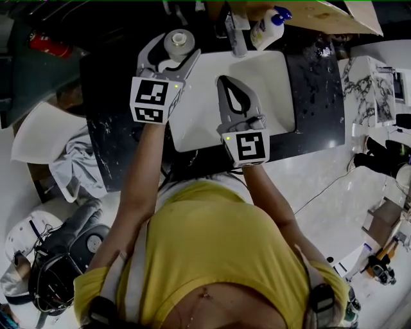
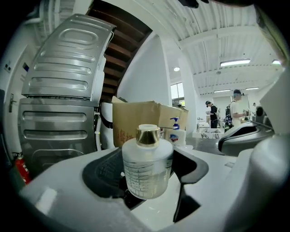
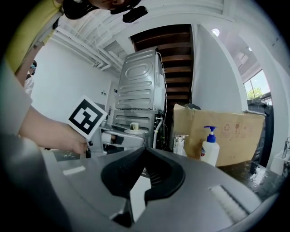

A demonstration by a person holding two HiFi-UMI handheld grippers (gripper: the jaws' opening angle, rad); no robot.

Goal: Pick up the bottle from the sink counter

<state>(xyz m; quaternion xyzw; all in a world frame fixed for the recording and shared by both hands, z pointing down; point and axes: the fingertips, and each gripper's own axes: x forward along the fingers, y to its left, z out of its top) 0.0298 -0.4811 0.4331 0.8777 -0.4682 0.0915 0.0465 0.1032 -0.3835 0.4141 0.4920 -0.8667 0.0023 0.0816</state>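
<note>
Left gripper (image 1: 173, 53) pinches a frosted glass bottle (image 2: 147, 170) with a gold cap.
Right gripper (image 3: 144, 154) tips pressed together, empty, over the white sink basin (image 1: 277, 87).

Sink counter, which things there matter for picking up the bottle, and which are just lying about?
Job: bottle; left gripper, shut on it; sink counter.
Lying about: pump soap bottle; cardboard box; cloth; fire extinguisher; right gripper, shut, empty.
</note>
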